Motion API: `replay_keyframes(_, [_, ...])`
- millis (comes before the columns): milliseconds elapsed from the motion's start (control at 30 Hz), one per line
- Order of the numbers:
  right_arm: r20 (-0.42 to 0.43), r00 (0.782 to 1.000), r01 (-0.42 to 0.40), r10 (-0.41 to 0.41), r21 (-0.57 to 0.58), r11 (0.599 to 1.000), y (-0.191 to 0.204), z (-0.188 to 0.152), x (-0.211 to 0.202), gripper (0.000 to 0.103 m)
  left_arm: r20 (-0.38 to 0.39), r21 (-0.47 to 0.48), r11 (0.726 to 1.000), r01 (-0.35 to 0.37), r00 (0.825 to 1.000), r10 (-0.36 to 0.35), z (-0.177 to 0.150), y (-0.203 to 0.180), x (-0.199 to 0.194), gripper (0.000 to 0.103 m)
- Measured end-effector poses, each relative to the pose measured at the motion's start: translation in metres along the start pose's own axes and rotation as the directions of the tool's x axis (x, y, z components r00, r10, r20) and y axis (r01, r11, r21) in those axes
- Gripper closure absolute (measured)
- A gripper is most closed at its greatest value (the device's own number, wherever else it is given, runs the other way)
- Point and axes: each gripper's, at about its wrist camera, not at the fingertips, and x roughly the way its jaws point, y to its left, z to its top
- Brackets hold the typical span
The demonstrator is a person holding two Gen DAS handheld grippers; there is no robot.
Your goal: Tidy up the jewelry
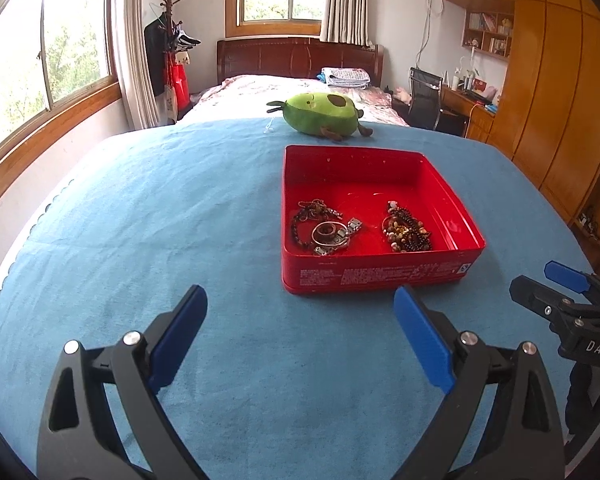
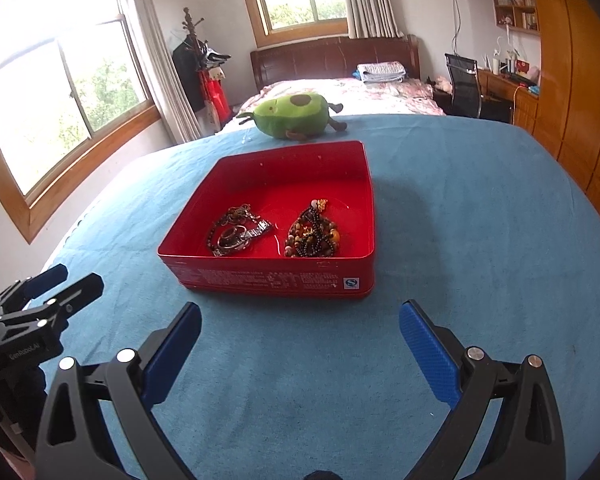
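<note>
A red tin box (image 1: 380,276) (image 2: 268,280) stands open on the blue cloth. Inside it lie two heaps: a metal watch with dark bead bracelets (image 1: 326,228) (image 2: 236,232) on the left, and a pile of brown bead bracelets (image 1: 406,228) (image 2: 312,236) on the right. My left gripper (image 1: 300,320) is open and empty, a little in front of the box and to its left. My right gripper (image 2: 300,332) is open and empty just in front of the box. Each gripper shows at the edge of the other's view: the right one (image 1: 540,284), the left one (image 2: 72,280).
A green avocado plush toy (image 1: 324,114) (image 2: 294,116) lies behind the box at the far edge of the blue cloth (image 1: 160,220). Beyond are a bed, a coat rack, a desk with a chair, and wooden wardrobes on the right.
</note>
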Motion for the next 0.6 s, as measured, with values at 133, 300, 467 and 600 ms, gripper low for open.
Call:
replay_keyframes(133, [-0.019, 1.0, 0.02, -0.02, -0.008, 1.0, 0.002, 0.005, 0.008, 0.004, -0.017, -0.011, 1.0, -0.014, 1.0, 0.014, 0.003, 0.001, 0.01, 0.009])
replay_keyframes(300, [-0.048, 0.998, 0.038, -0.038, -0.013, 0.999, 0.004, 0.003, 0.019, 0.004, -0.037, 0.01, 0.999, -0.038, 0.999, 0.038, 0.004, -0.003, 0.026, 0.009])
replay_keyframes(467, [-0.077, 0.996, 0.041, -0.042, -0.008, 0.999, 0.003, -0.002, 0.03, 0.004, -0.084, 0.02, 1.0, -0.014, 0.996, 0.015, 0.002, -0.005, 0.046, 0.009])
replay_keyframes(600, [-0.083, 0.996, 0.042, -0.042, -0.01, 0.999, 0.001, -0.005, 0.032, 0.004, -0.092, 0.033, 0.999, -0.022, 0.995, 0.025, 0.0, -0.006, 0.052, 0.009])
